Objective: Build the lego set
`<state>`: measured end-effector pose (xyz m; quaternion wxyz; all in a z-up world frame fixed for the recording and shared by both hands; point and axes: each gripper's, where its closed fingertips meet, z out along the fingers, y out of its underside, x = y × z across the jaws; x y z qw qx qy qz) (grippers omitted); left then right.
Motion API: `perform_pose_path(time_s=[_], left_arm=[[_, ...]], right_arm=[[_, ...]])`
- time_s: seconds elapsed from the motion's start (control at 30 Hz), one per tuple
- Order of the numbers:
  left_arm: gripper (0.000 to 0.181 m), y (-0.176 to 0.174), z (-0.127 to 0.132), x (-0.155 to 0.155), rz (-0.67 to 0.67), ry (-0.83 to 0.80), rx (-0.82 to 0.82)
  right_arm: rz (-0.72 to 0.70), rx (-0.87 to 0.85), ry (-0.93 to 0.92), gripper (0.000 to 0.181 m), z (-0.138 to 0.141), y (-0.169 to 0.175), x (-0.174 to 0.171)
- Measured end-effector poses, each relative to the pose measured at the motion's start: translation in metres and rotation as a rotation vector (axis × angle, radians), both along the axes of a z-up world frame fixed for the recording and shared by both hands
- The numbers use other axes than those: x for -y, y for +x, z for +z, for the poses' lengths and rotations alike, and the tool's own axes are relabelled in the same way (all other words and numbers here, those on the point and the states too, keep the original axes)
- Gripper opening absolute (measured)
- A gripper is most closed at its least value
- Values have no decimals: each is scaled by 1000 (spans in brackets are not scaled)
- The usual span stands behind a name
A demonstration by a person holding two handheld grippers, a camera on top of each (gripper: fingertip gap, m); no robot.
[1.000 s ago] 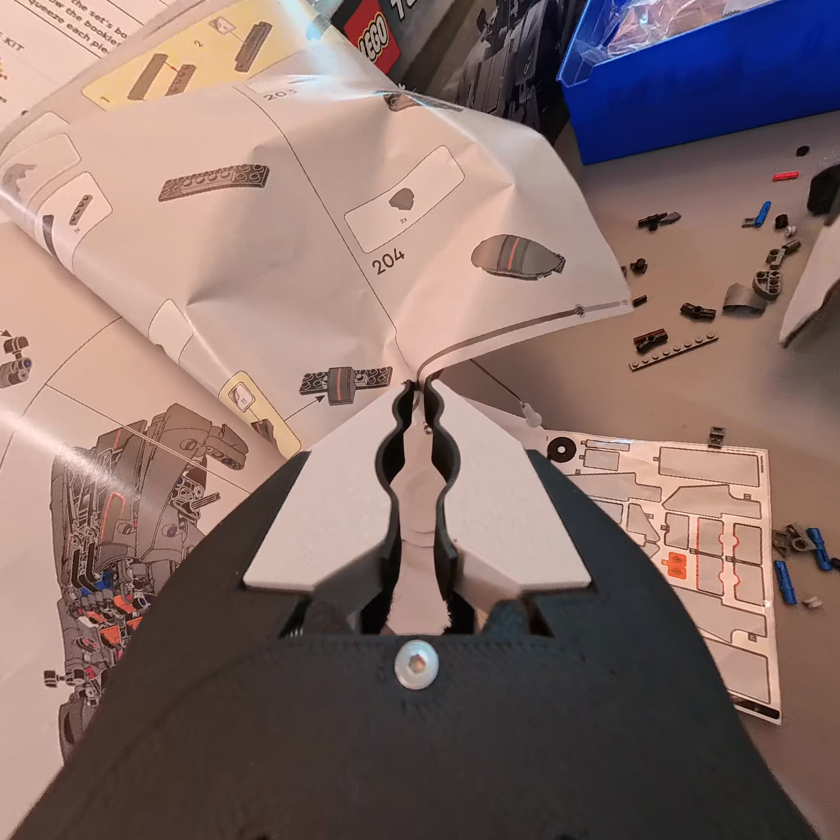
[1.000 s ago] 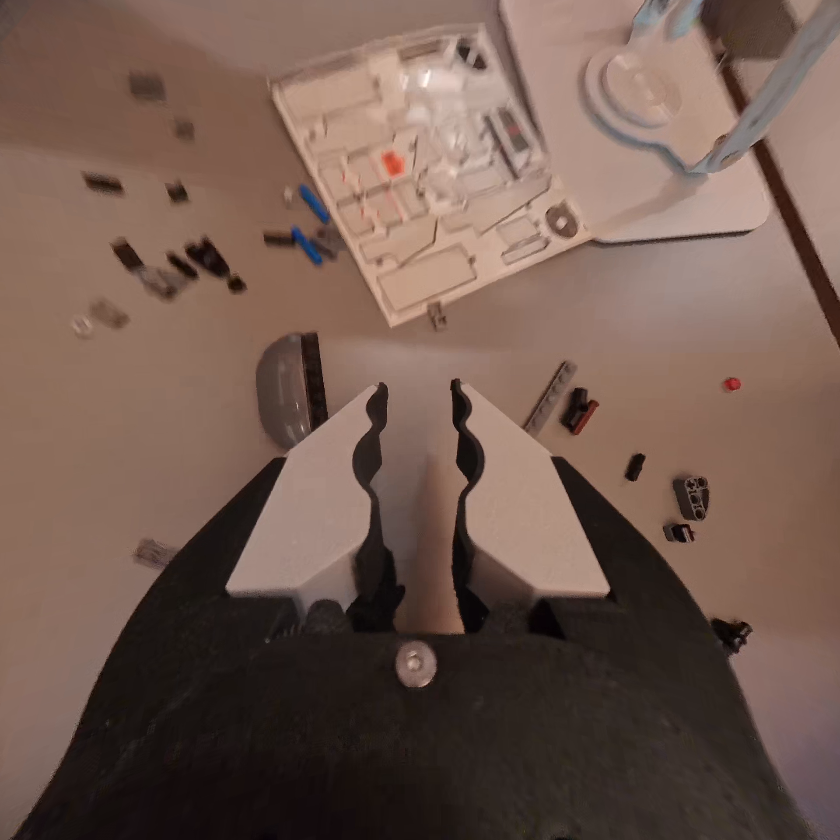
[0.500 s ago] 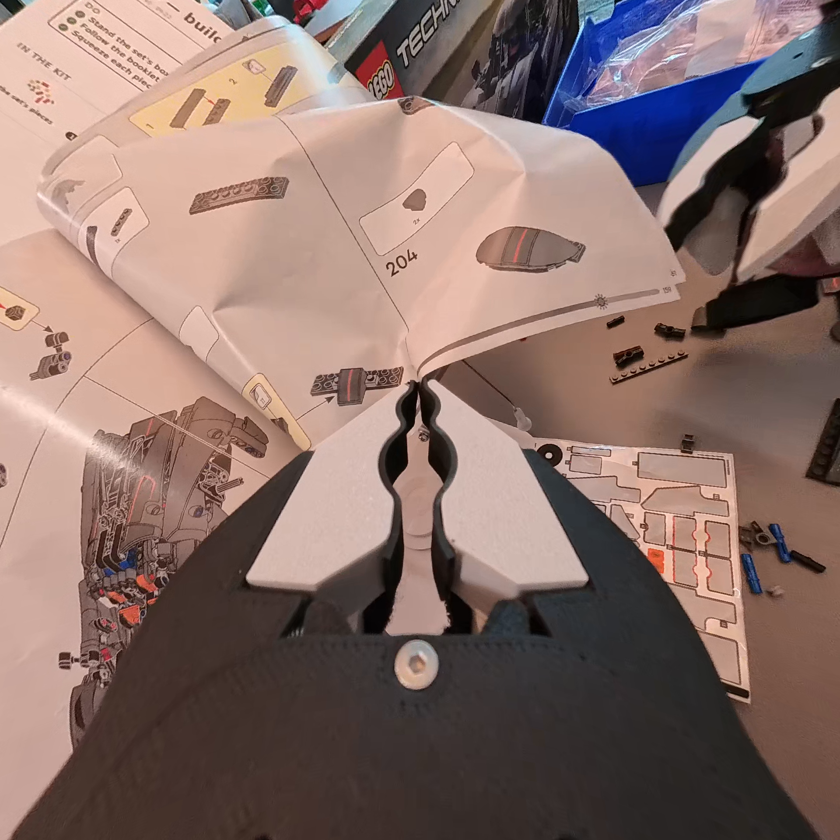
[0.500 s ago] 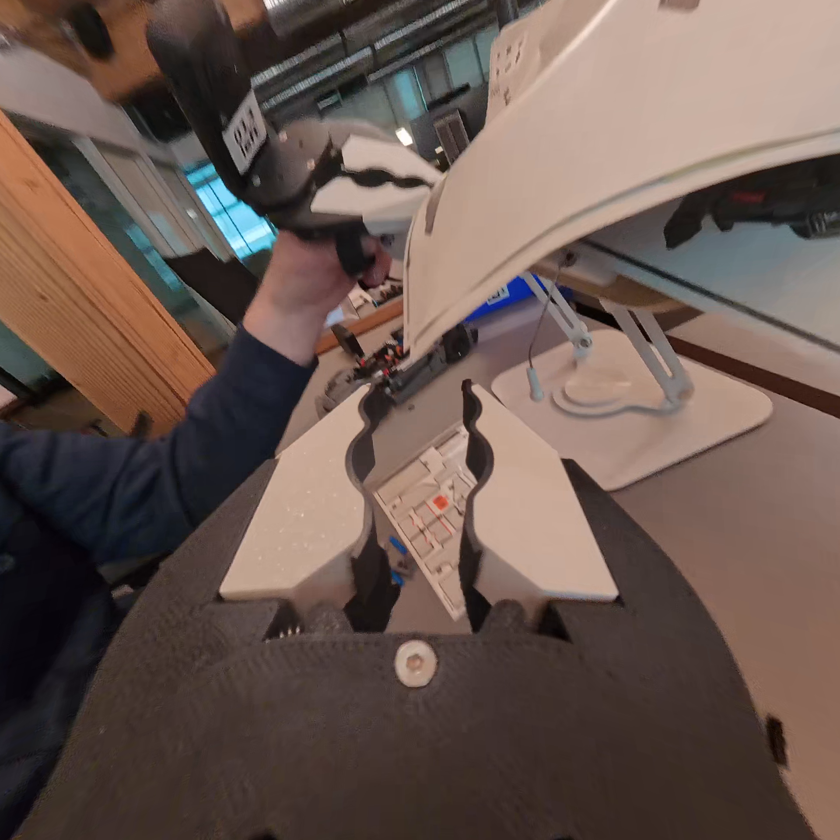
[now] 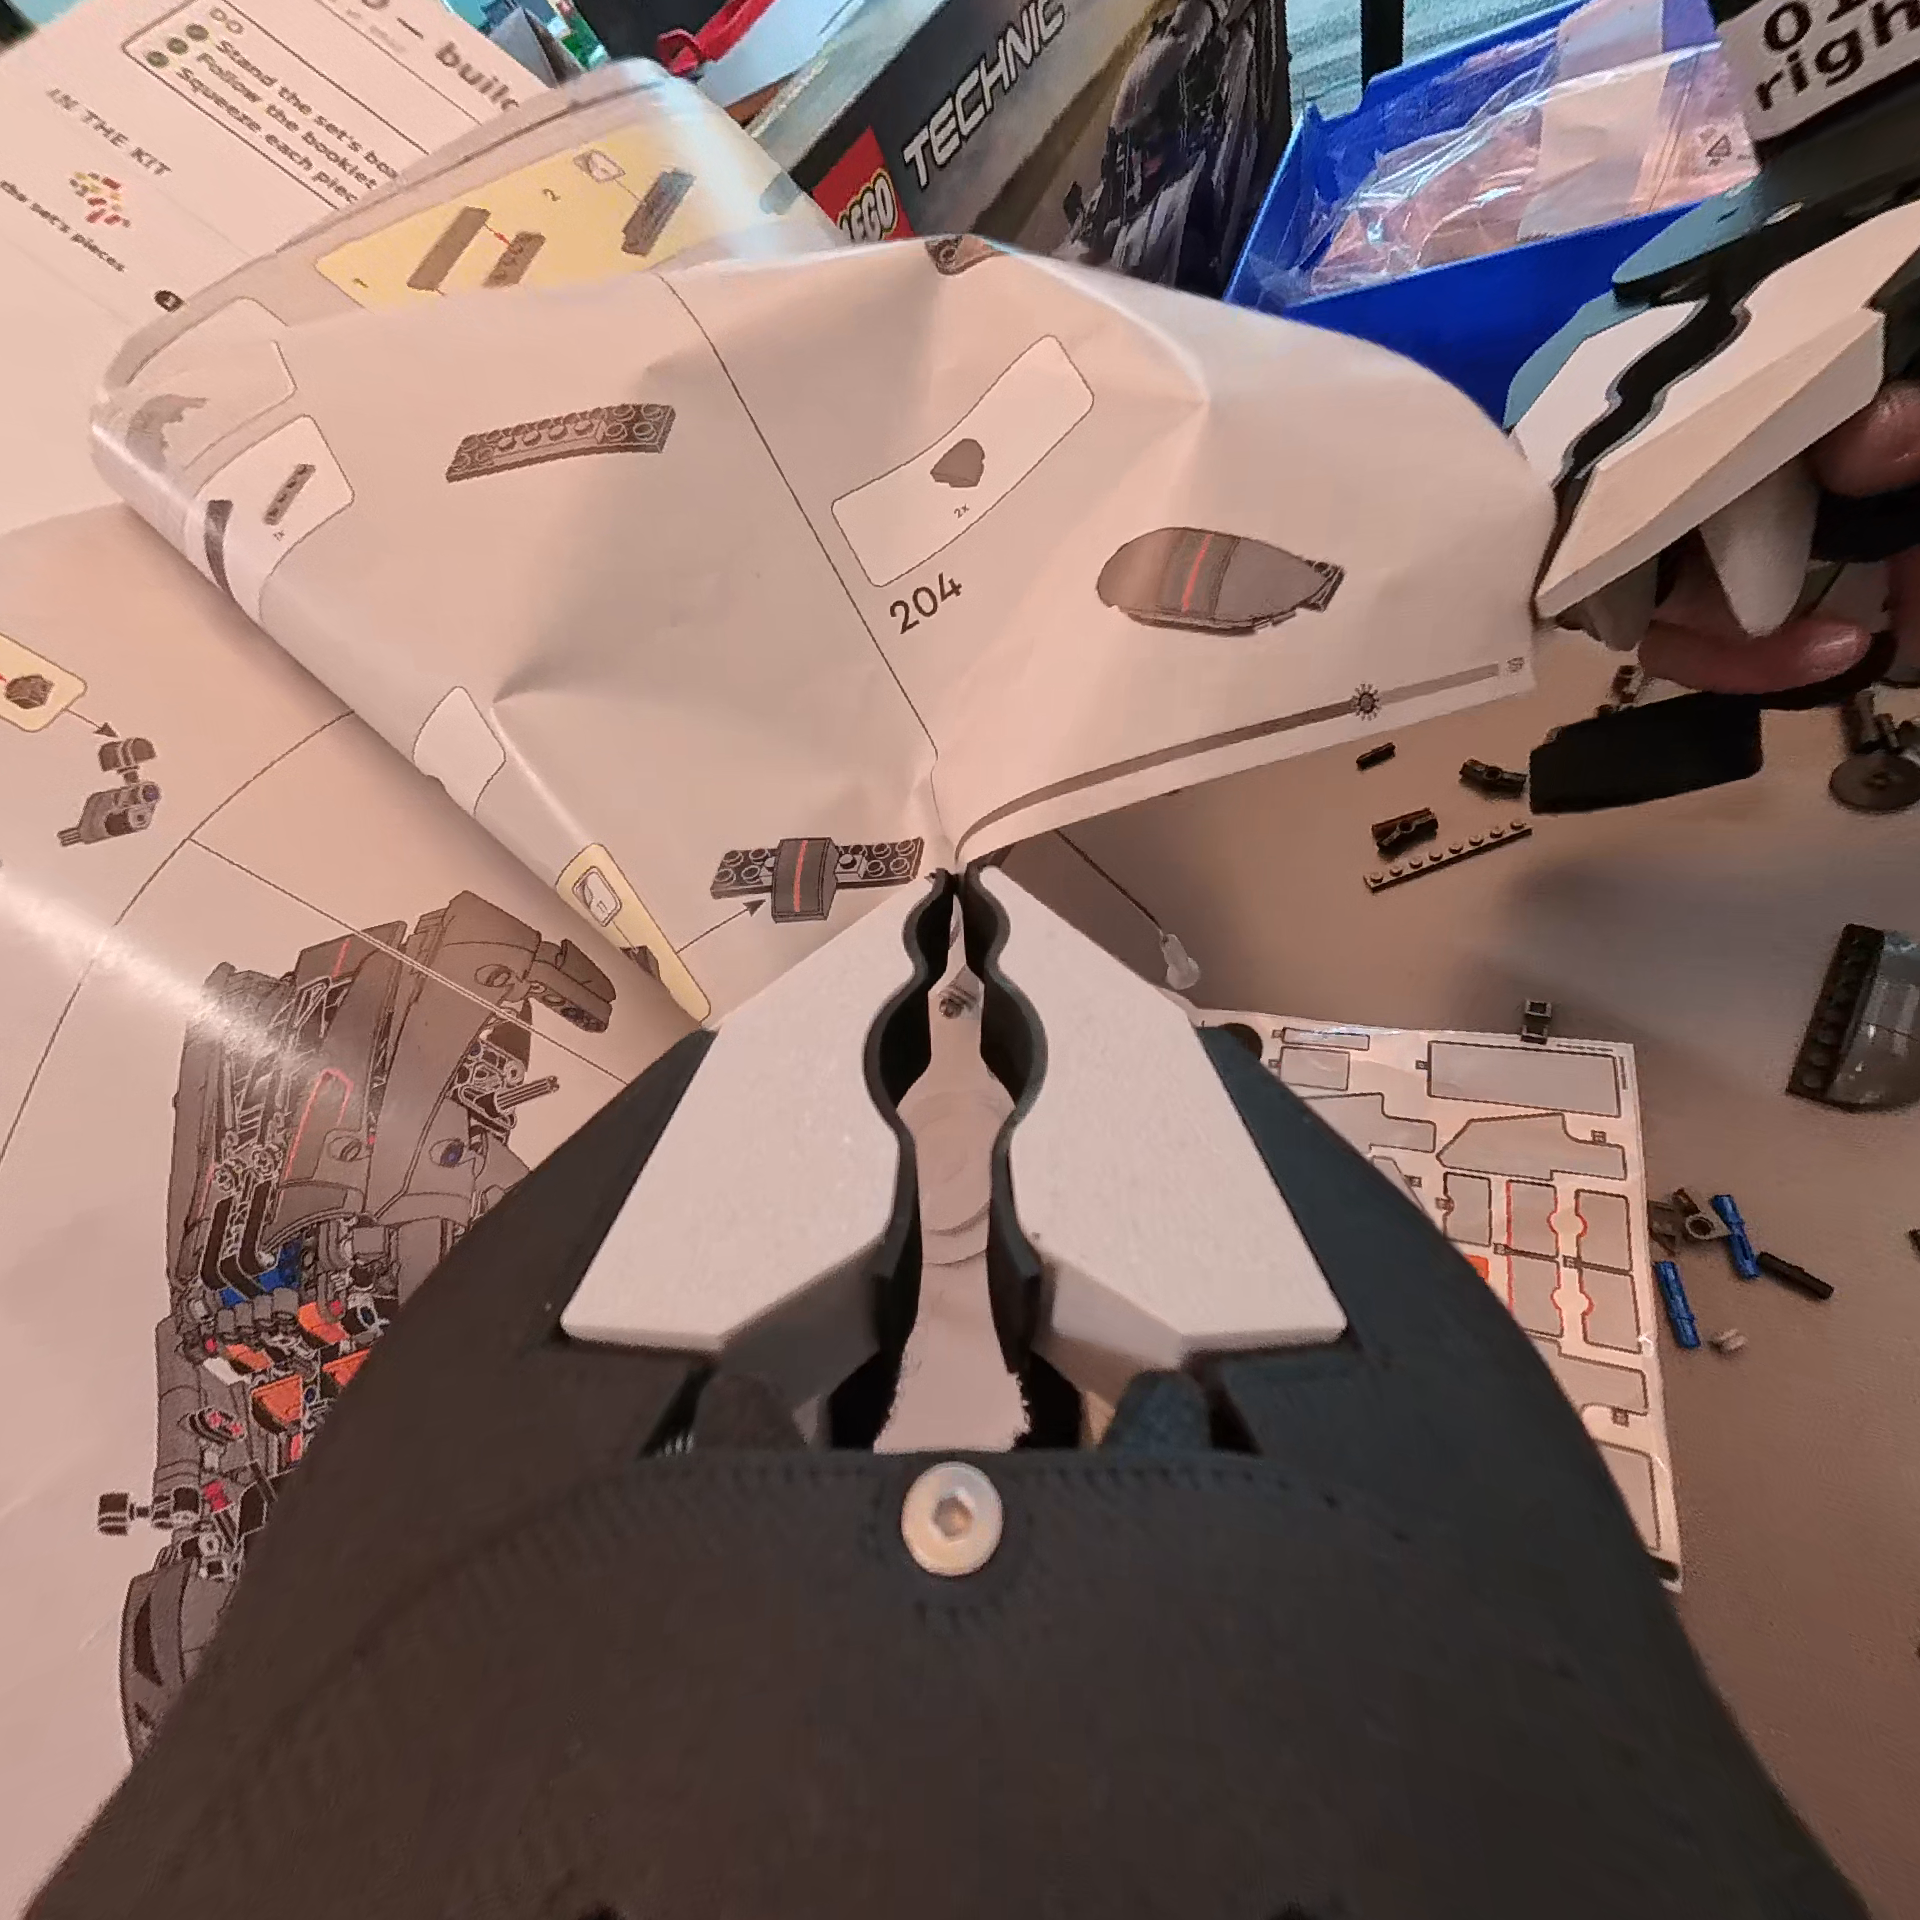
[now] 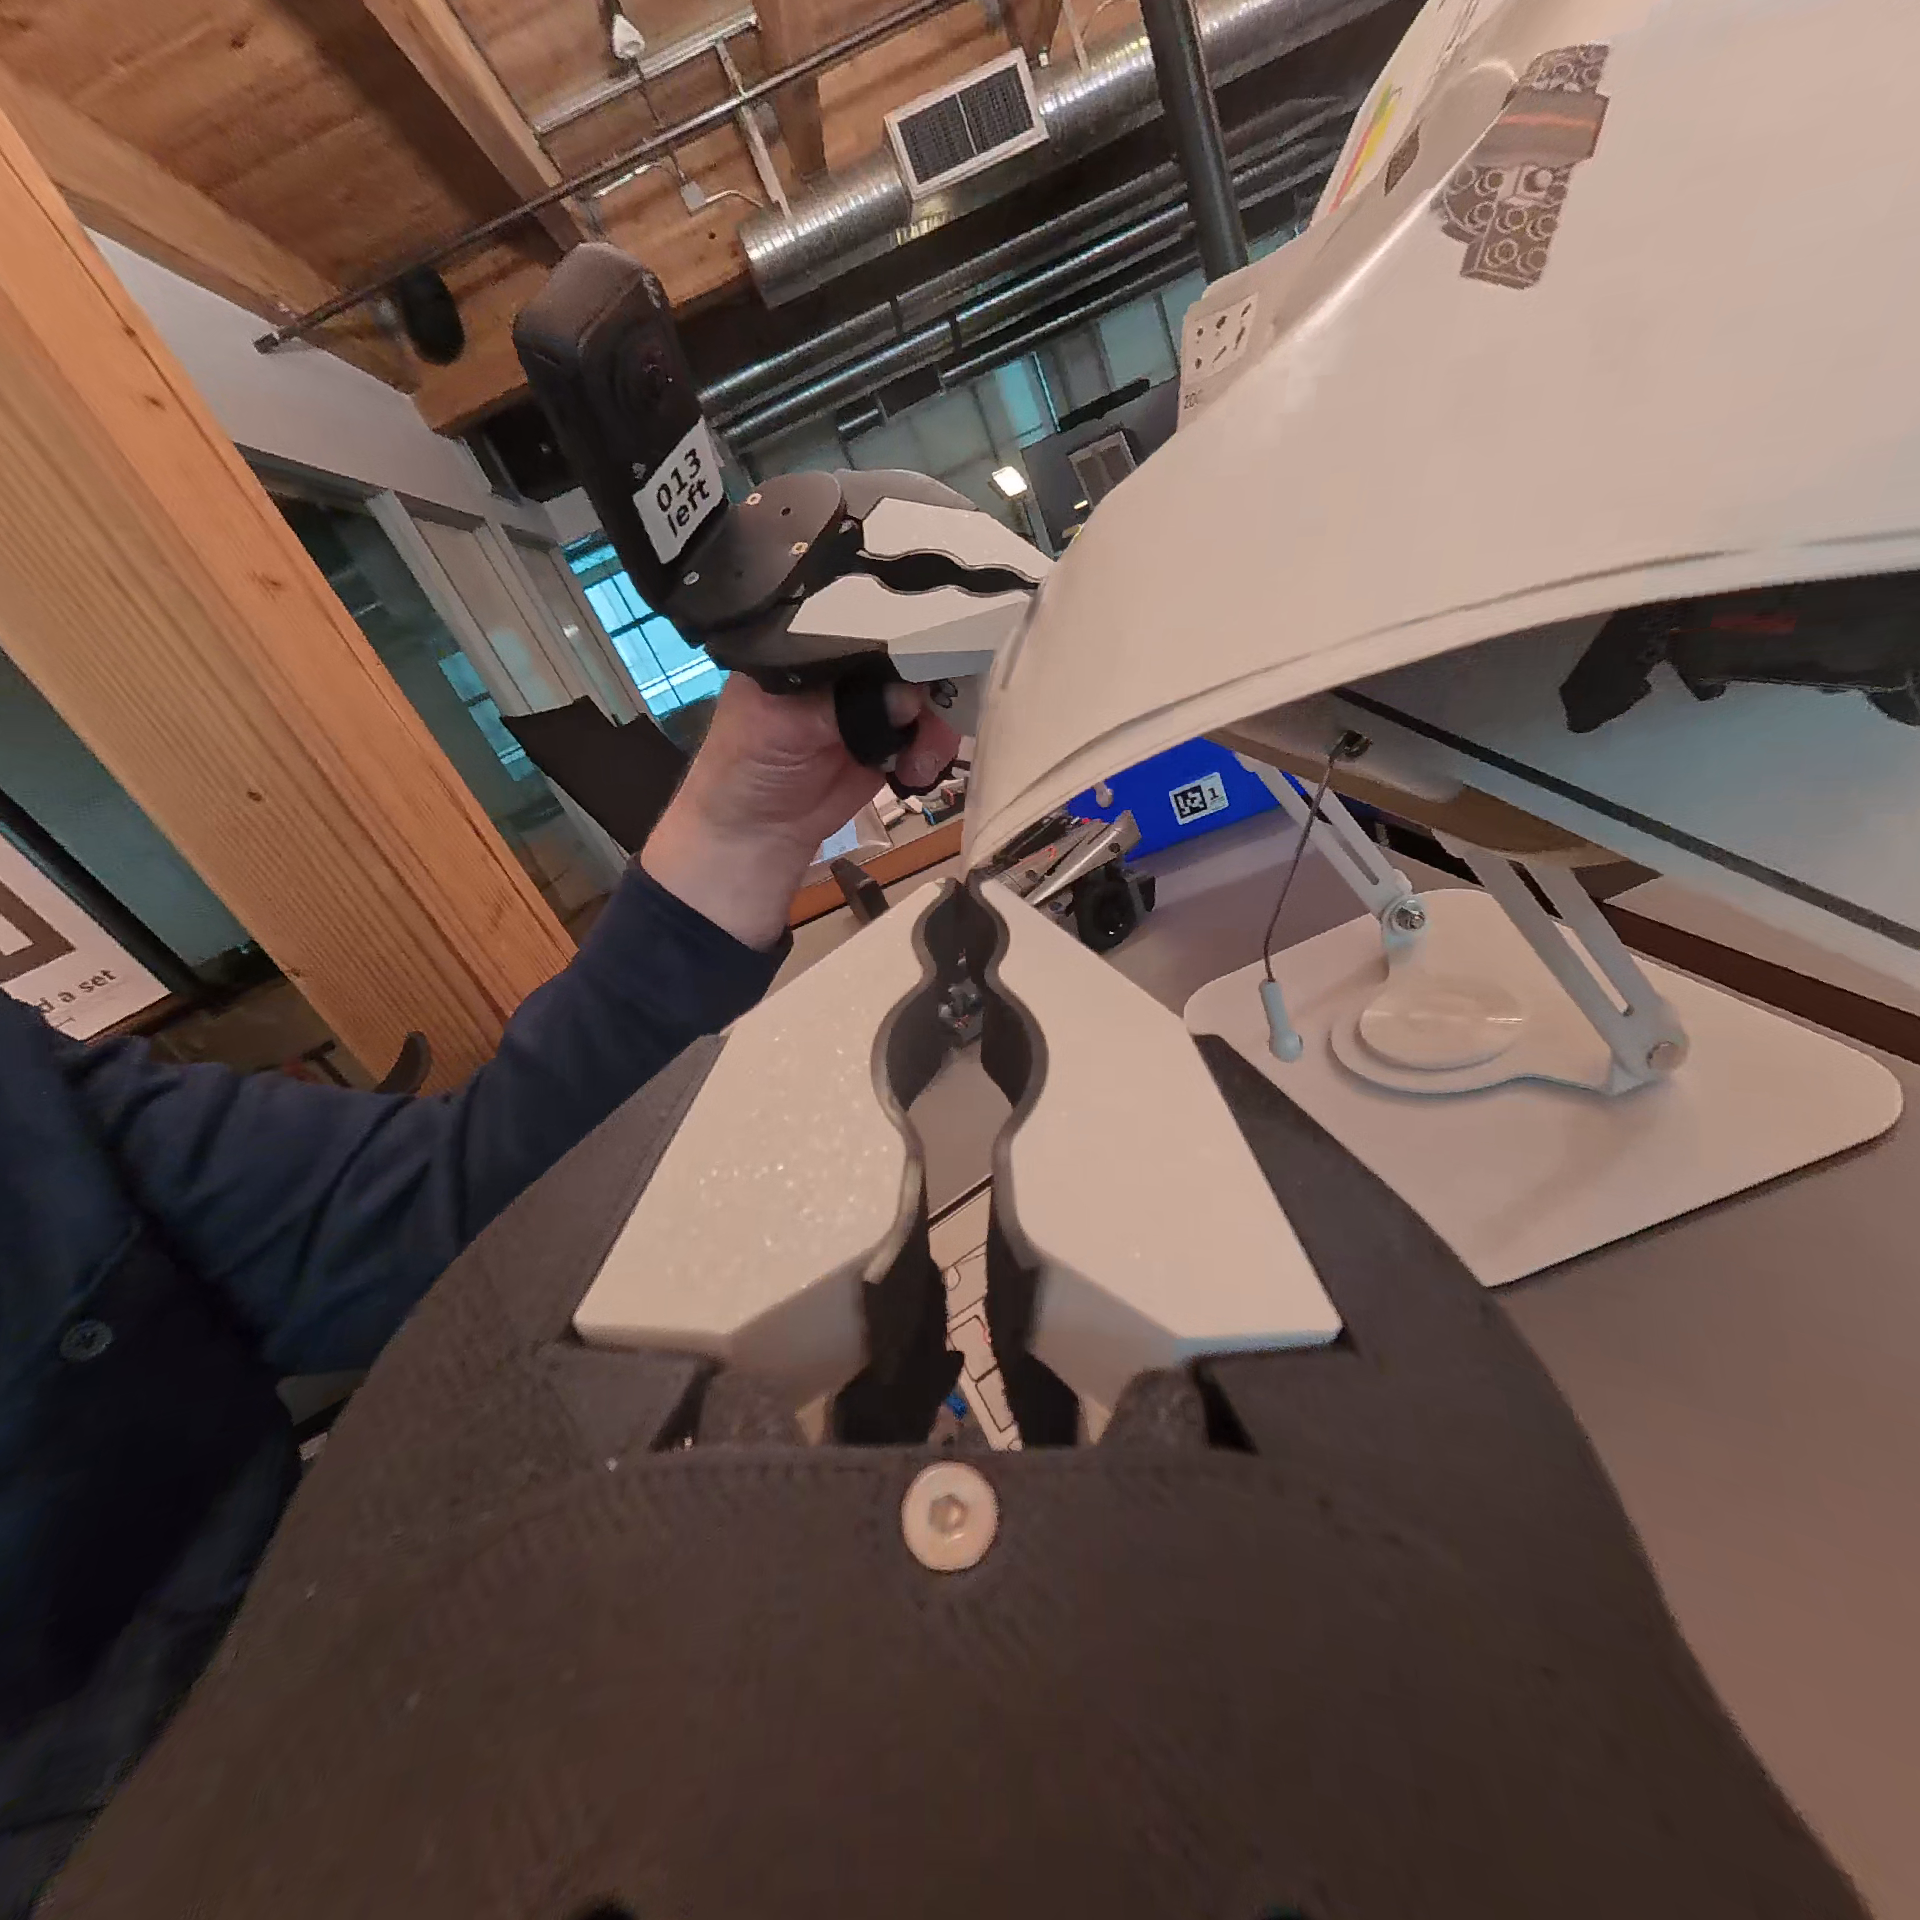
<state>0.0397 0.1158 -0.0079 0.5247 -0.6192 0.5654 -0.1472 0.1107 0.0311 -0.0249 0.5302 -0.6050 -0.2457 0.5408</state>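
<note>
Both grippers, left (image 5: 954,883) and right (image 6: 966,896), clamp one page (image 5: 790,540) edge, mid-frame. Risk: opposing pulls tear the crumpled paper.

There are two claws, a left claw (image 5: 957,881) and a right claw (image 6: 966,896). One instruction book (image 5: 312,935) lies open. One sticker sheet (image 5: 1496,1174) lies flat on the counter (image 5: 1299,935). One blue bin (image 5: 1455,281) stands at the back. One set box (image 5: 987,125) is beside it. Three small blue pins (image 5: 1678,1304) sit close together. One white stand (image 6: 1558,1122) holds the book.
</note>
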Motion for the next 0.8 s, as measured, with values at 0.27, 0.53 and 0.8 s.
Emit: perform_pose_path(time_s=[0.27, 0.53, 0.8], left_arm=[[0, -1, 14, 9, -59, -30, 103], [0, -2, 19, 11, -78, -34, 134], [0, -3, 17, 16, -115, -54, 136]], right_arm=[[-10, -12, 18, 0, 3, 6, 2], [-28, -2, 32, 0, 1, 7, 2], [-49, -13, 16, 0, -3, 12, -3]])
